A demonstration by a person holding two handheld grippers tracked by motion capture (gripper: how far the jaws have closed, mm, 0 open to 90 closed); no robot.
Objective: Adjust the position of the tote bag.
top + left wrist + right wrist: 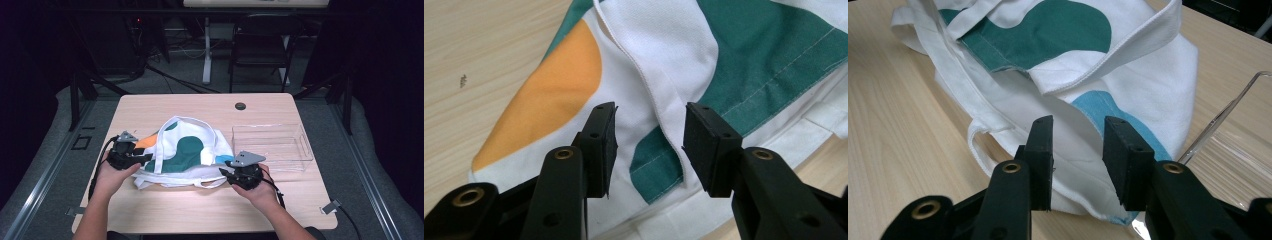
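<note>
High view is showing a white fabric tote bag with green, orange and blue patches (182,152) lying in the middle of the light wooden table (200,107). Its white straps are looping across the top of it. The left gripper (142,159) is sitting at the left edge of the bag, and the right gripper (225,171) is sitting at its lower right corner, each one held by a hand coming from the bottom of the frame. A clear plastic rectangular box (272,145) is standing just to the right of the bag, near the right gripper.

Left gripper view is giving what the high one is not: the jaws are standing apart over the cloth, with a white strap edge running in the gap between them, and the pads are not pressing on it. An orange patch is lying at the left of this frame.

Right gripper view is showing its jaws also released, spread over the blue patch and a white fold. The clear box wall is rising at the right edge, close beside the bag.

Behind the table a dark folding chair (260,45) is standing.
</note>
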